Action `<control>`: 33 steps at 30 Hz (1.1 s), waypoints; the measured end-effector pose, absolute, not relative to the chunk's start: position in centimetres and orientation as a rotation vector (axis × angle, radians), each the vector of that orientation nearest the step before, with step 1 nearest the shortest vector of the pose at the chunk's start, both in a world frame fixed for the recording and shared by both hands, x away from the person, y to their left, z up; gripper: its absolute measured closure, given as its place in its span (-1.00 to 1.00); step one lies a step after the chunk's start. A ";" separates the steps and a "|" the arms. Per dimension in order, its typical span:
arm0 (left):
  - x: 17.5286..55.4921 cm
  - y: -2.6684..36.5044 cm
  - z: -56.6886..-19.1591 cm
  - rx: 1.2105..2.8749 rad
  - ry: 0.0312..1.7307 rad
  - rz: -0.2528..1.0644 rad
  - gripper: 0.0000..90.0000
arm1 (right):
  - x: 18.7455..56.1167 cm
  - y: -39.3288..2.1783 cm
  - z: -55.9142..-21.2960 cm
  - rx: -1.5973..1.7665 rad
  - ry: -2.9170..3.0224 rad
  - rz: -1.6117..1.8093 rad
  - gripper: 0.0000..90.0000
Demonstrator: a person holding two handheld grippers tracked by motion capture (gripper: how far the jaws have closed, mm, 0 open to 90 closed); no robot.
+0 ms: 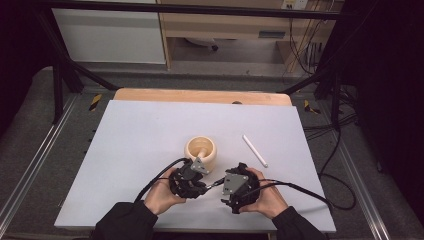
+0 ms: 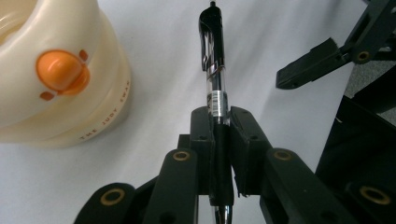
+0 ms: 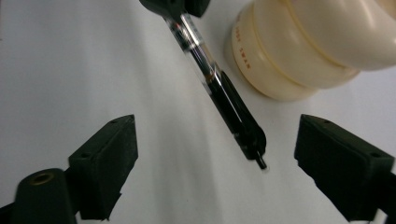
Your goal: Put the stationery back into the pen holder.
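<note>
A black pen (image 2: 212,56) with a clear barrel is clamped between the jaws of my left gripper (image 2: 219,116), which is shut on it, the clip end pointing away. In the high view the left gripper (image 1: 189,180) sits just in front of a cream cup (image 1: 201,150), and the pen (image 1: 215,184) bridges toward my right gripper (image 1: 234,189). The right gripper (image 3: 219,137) stands open; the pen's (image 3: 224,93) clip end lies between its jaws without touching either. The cup (image 2: 60,70) bears an orange duck mark.
A white stick-like pen (image 1: 255,150) lies on the grey mat (image 1: 150,130) to the right of the cup. The wooden table edge (image 1: 200,95) runs behind the mat. Cables trail from both grippers toward the front and right.
</note>
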State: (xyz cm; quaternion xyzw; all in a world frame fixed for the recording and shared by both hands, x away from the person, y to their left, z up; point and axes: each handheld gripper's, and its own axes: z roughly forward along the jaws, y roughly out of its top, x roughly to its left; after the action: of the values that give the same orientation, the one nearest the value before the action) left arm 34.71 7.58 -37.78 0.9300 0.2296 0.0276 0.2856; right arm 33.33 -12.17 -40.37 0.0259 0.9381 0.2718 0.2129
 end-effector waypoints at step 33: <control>34.6 5.1 -37.7 2.513 0.562 0.036 0.77 | 32.6 -11.3 -40.5 -0.336 2.515 0.682 0.55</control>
State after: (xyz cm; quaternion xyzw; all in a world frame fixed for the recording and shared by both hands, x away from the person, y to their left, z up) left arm 34.64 5.12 -37.65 0.9369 0.2094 0.0133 0.2796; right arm 32.61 -11.28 -40.47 -0.1237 0.9258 0.2509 0.2541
